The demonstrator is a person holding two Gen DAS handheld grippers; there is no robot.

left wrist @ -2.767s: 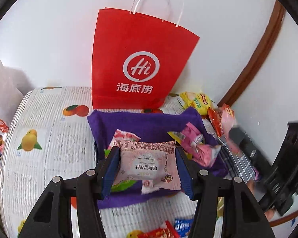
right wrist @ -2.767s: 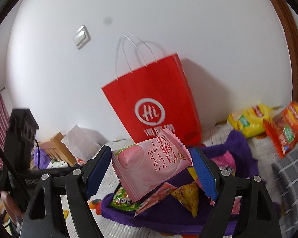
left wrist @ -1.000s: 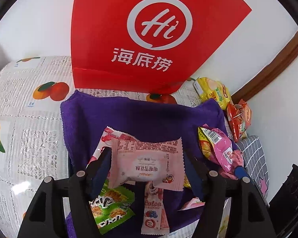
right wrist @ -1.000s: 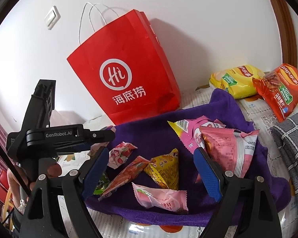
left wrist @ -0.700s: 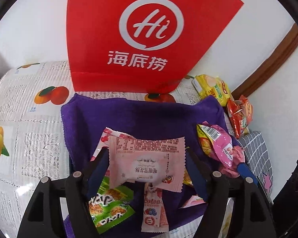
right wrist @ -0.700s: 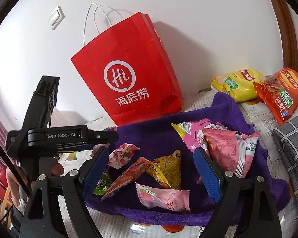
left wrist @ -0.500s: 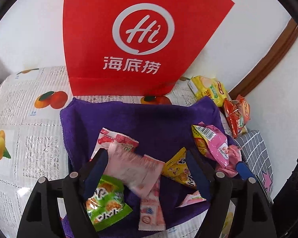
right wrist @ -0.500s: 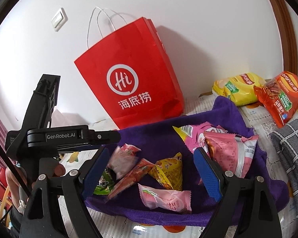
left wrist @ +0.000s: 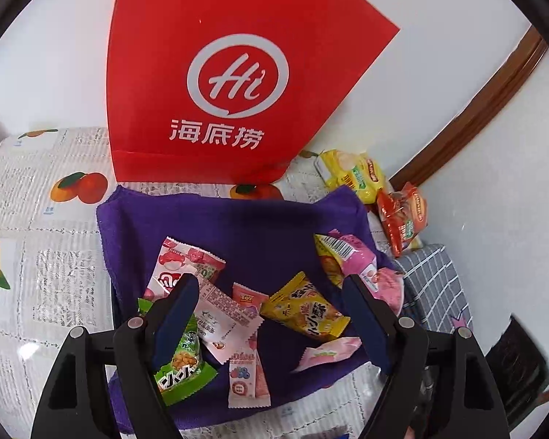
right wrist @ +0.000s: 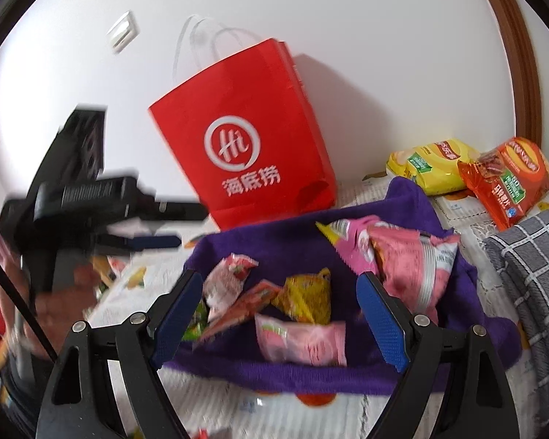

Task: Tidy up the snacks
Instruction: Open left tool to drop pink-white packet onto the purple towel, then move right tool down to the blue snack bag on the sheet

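A purple cloth (left wrist: pixel 260 226) lies on the table with several snack packets on it. My left gripper (left wrist: pixel 269 292) hangs open above its near side with nothing between the pads. Just below it lies a pale pink packet (left wrist: pixel 221 312), beside a green packet (left wrist: pixel 181 366) and a yellow one (left wrist: pixel 303 311). My right gripper (right wrist: pixel 280 285) is open and empty too, over the cloth (right wrist: pixel 300 230). Under it rests a pink peach packet (right wrist: pixel 303 336), and a big pink bag (right wrist: pixel 413 263) sits to the right. The left gripper (right wrist: pixel 181 227) shows blurred at the left.
A red paper bag (left wrist: pixel 238 73) stands against the wall behind the cloth. Yellow chips (left wrist: pixel 351 172) and orange-red chips (left wrist: pixel 402 219) lie at the back right, beside a grey checked cloth (left wrist: pixel 432 285). A fruit-print tablecloth (left wrist: pixel 36 256) covers the table. A person's hand (right wrist: pixel 55 292) holds the left gripper.
The left gripper opened, dropped the pale pink packet onto the purple cloth and rose a little. The right gripper, which let go of the peach packet earlier, stayed open and shifted sideways.
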